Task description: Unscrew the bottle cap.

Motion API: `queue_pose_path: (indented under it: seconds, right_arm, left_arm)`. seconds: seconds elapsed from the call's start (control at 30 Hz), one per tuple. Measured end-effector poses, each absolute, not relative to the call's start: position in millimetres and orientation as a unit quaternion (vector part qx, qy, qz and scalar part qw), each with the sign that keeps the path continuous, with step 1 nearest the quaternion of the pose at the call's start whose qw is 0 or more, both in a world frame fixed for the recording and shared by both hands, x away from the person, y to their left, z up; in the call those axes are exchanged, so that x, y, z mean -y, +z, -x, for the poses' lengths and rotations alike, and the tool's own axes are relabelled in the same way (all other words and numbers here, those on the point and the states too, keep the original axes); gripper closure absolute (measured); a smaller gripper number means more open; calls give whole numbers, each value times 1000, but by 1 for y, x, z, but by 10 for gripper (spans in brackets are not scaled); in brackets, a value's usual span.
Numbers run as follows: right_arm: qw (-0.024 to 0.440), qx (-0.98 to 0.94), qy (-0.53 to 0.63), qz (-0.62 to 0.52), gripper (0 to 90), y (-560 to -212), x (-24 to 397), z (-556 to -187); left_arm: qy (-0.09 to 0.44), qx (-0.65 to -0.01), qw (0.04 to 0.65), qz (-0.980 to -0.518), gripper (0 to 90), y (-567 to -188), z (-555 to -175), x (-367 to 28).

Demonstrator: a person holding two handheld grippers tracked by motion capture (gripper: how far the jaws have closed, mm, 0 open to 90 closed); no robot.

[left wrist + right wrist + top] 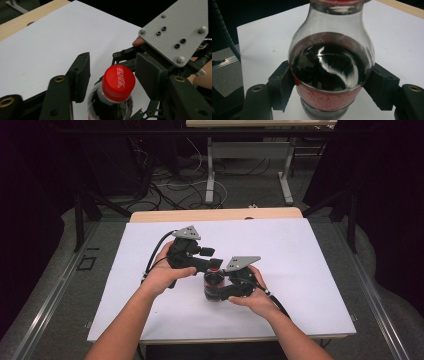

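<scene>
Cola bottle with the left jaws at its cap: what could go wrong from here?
1. The left gripper has gaps either side of the red cap; closing off-centre could slip off it.
2. The cola bottle is held only by the right gripper around its label; twisting the cap might spin it.

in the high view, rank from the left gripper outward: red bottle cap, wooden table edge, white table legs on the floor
1. Red bottle cap, just right of the left gripper.
2. Wooden table edge, beyond the white sheet.
3. White table legs, farthest back.
</scene>
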State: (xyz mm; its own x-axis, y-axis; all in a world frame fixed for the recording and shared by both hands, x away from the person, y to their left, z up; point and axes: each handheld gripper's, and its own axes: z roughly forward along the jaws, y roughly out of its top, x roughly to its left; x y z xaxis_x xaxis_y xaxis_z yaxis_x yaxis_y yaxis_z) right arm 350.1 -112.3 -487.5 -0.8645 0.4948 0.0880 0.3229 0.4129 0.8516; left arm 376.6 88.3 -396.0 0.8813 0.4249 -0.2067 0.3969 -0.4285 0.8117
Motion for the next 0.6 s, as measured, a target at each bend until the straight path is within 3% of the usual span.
queue_pose_path:
  seconds: [0.37,0.6]
  right_arm:
    - [89,-836,487,-239,296,-486,111,-348]
    - [85,-842,476,-240,296,-486,109,-346]
  left_arm:
    - [9,-235,486,-842,524,-397,-375,-88]
    - [21,-245,479,-842,624,-398,-373,-80]
